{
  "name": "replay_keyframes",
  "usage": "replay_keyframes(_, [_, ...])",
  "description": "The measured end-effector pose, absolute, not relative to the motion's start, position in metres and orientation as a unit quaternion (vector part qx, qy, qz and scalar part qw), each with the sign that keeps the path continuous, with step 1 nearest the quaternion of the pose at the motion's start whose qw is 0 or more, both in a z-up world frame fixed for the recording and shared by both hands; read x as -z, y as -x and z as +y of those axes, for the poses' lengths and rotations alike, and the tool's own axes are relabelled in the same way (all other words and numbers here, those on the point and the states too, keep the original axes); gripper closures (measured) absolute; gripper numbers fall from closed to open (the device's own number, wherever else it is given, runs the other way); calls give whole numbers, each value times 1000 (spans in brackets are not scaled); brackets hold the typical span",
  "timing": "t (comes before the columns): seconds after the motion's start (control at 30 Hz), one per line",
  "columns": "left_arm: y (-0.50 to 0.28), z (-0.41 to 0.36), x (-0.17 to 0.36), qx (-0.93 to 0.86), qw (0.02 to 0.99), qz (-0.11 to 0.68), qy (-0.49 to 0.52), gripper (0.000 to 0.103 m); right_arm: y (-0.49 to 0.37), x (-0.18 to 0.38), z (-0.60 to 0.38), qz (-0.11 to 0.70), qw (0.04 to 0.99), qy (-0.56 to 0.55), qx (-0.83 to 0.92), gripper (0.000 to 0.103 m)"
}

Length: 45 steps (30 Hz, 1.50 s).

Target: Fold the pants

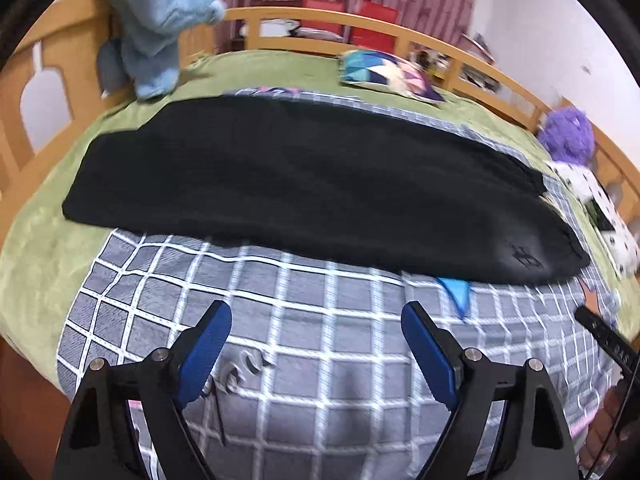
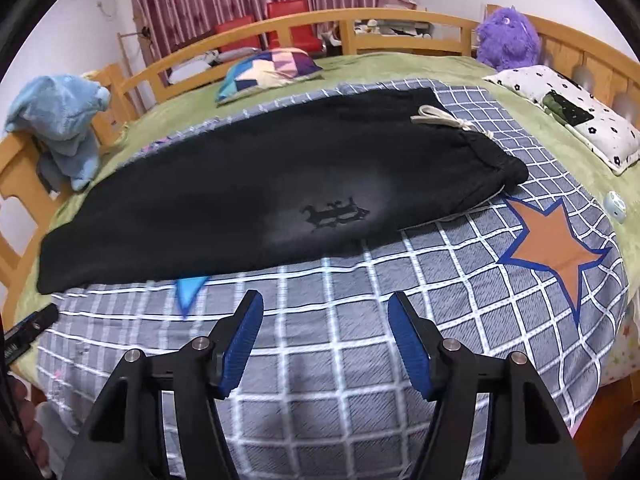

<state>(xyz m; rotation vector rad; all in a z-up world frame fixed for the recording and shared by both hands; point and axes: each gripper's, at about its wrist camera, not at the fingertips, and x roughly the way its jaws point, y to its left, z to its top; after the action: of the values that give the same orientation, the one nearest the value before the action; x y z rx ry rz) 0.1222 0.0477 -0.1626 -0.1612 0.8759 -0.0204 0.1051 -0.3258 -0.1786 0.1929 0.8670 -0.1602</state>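
Black pants [image 2: 256, 192] flat on bed [image 2: 360, 308]: soft, limp, light; pinch near hem and waistband; left gripper [image 1: 316, 344], right gripper [image 2: 326, 334] unclenched, empty

Left wrist view aimed steeply down past the left gripper [image 1: 316, 316], checked blanket [image 1: 320, 320] close ahead, right wrist view likewise behind the right gripper [image 2: 326, 306], black pants [image 1: 300, 184] beyond the fingertips shared by both views.

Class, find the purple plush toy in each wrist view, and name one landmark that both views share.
Left wrist view: purple plush at the far right edge, by the bed rail.
Right wrist view: purple plush at the upper right, against the rail.
Shared landmark: black pants.
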Motion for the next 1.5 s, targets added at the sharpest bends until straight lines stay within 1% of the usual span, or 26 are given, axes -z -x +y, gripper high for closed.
replay_keyframes(0.07, [-130, 67, 171, 14, 900, 421, 107, 18, -114, 188, -337, 425, 896, -94, 84, 37])
replay_keyframes(0.13, [-139, 90, 181, 22, 893, 422, 154, 18, -120, 195, -353, 426, 893, -111, 95, 30])
replay_keyframes(0.17, [-144, 102, 188, 26, 888, 425, 174, 18, -123, 198, -362, 423, 892, -124, 99, 29])
replay_keyframes(0.47, [-185, 151, 229, -7, 861, 437, 259, 18, -146, 231, -431, 419, 868, -242, 110, 28])
replay_keyframes(0.73, [-224, 175, 247, 5, 848, 412, 334, 18, -175, 246, -466, 395, 852, -329, 103, 28])
replay_keyframes(0.8, [-237, 174, 248, 1, 847, 412, 337, 18, -187, 248, -469, 394, 849, -335, 106, 28])
replay_keyframes(0.9, [-251, 169, 247, -9, 850, 412, 329, 18, -210, 254, -463, 407, 849, -316, 120, 28])
replay_keyframes(0.93, [-256, 168, 247, -14, 850, 411, 328, 19, -215, 255, -462, 409, 850, -308, 122, 30])
replay_keyframes(0.97, [-259, 168, 247, -19, 850, 411, 329, 25, -221, 255, -458, 410, 853, -296, 127, 34])
replay_keyframes(1.0, [-263, 169, 247, -29, 849, 414, 327, 34, -228, 254, -453, 411, 857, -280, 132, 49])
replay_keyframes(1.03, [-262, 171, 247, -37, 848, 418, 324, 42, -233, 254, -450, 414, 859, -269, 136, 72])
replay_keyframes(1.07, [-265, 172, 246, -46, 847, 422, 319, 68, -238, 253, -447, 418, 861, -256, 139, 76])
replay_keyframes(1.1, [-267, 176, 244, -52, 848, 424, 313, 92, -241, 251, -445, 420, 862, -250, 137, 82])
replay_keyframes(1.13, [-270, 179, 239, -47, 850, 425, 309, 92, -243, 245, -444, 414, 865, -250, 136, 85])
replay_keyframes(1.27, [-279, 186, 207, -21, 868, 402, 290, 92, -251, 201, -438, 370, 892, -230, 118, 86])
replay_keyframes(1.5, [-314, 182, 139, -1, 905, 347, 244, 92, -303, 146, -441, 354, 906, -215, 92, 86])
